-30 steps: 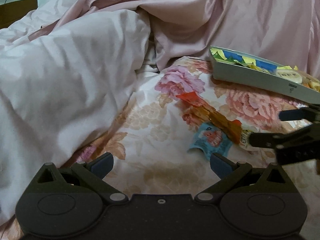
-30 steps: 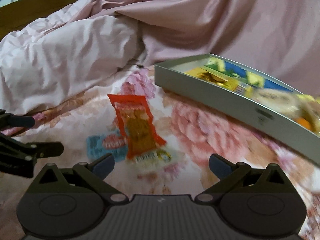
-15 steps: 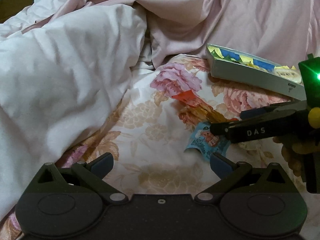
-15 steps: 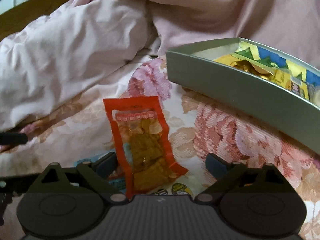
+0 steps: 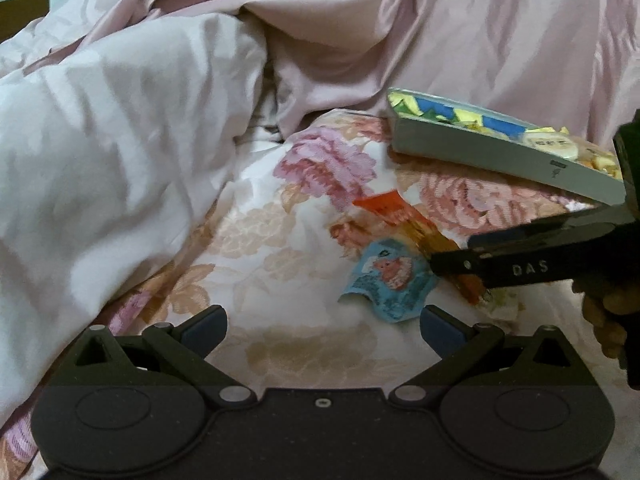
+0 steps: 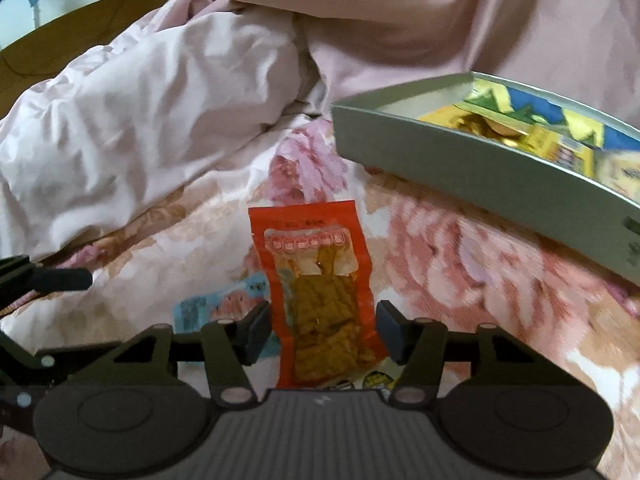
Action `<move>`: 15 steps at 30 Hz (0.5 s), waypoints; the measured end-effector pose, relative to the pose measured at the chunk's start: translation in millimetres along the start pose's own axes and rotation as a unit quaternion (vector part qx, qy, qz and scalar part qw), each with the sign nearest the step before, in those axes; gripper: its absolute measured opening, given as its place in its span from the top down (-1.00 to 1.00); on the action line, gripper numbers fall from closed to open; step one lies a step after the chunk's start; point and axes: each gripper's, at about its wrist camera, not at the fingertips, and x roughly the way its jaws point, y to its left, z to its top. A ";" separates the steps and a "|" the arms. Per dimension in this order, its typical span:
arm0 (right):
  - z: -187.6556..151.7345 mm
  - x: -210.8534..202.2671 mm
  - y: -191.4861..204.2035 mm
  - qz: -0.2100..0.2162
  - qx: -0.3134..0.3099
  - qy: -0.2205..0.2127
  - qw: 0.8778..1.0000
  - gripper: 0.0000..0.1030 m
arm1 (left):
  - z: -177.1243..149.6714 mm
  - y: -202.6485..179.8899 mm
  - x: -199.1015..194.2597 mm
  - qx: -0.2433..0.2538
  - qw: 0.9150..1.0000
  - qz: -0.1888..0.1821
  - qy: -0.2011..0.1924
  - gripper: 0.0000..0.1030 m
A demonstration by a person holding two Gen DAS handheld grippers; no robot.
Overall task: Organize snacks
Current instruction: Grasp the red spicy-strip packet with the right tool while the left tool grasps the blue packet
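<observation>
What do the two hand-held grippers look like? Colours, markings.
Both are matte black with scissor-style linkages, silver pivot pins and round discs on the base. The left hand-held gripper has dark blue finger pads. The right hand-held gripper has a ribbed centre plate; from the side its finger reads "DAS".

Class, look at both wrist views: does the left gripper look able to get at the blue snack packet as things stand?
Probably yes. The blue packet lies flat on the bedspread just ahead of the open left gripper, nothing between them. The right gripper, closing around the orange packet beside it, crowds that side.
</observation>
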 end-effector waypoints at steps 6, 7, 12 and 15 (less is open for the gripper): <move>-17.8 -29.0 -18.1 -0.025 0.054 0.013 0.998 -0.19 | 9.1 -9.2 5.2 0.031 0.998 -0.044 -0.023 -0.99; -21.4 -33.7 -20.3 -0.028 0.060 0.013 0.998 -0.20 | 11.5 -11.1 8.6 0.040 0.998 -0.052 -0.025 -0.99; -38.1 -55.6 -29.7 -0.044 0.071 0.018 0.996 -0.25 | 24.7 -27.6 35.7 0.106 0.990 -0.089 -0.018 -0.99; -44.8 -62.9 -32.2 -0.054 0.064 0.018 0.996 -0.27 | 28.8 -36.1 54.2 0.142 0.985 -0.099 0.002 -0.98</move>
